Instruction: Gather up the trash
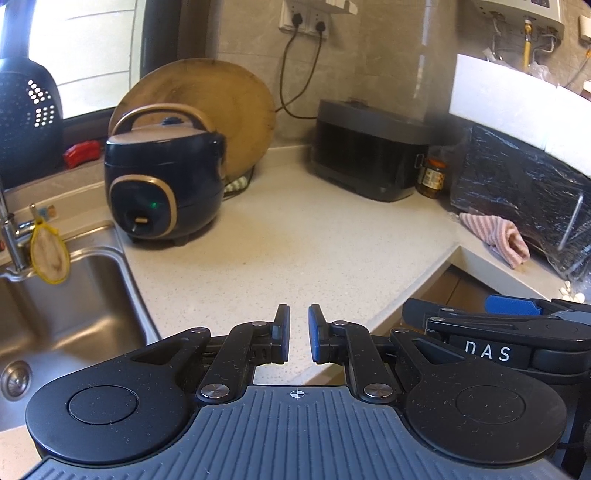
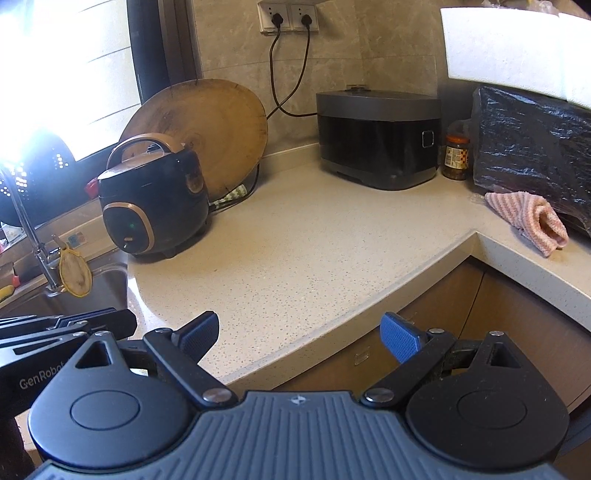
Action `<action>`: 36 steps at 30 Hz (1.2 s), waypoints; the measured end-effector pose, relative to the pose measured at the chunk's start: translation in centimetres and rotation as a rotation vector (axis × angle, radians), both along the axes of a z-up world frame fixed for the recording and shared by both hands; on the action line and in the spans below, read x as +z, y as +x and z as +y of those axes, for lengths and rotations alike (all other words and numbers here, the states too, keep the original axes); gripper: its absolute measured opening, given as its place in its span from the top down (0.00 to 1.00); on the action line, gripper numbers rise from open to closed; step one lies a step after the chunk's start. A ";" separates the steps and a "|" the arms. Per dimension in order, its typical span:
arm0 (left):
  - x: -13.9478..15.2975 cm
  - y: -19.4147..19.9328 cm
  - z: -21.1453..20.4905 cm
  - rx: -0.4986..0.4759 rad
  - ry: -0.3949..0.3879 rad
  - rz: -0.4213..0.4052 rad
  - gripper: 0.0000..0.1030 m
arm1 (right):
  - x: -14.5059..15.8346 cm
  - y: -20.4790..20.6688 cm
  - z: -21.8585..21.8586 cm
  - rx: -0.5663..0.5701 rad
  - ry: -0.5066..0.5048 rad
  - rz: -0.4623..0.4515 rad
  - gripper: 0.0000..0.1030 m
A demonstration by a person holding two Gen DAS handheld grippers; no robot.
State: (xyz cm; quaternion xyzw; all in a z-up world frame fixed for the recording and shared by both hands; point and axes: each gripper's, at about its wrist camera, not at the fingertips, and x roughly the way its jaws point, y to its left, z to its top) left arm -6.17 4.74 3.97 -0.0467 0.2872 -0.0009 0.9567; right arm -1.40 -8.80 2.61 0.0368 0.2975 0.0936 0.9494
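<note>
Left gripper: jaws nearly pressed together, a thin gap, nothing between. Right gripper: jaws spread wide, empty, over the counter edge. Only loose scraps seen: small white bits at the counter's right end (too small to identify), near the black plastic bag.

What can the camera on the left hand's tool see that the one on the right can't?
Only the left view: the sink's drain, small white bits on the far right counter, a water heater on the wall.

Only the right view: wooden cabinet fronts under the counter.

Both: navy rice cooker, round wooden board, grey cooker, jar, striped cloth.
</note>
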 end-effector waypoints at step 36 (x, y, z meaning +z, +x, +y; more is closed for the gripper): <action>-0.1 0.3 0.4 0.000 0.020 -0.024 0.86 | 0.0 0.1 0.1 -0.018 0.001 0.003 0.08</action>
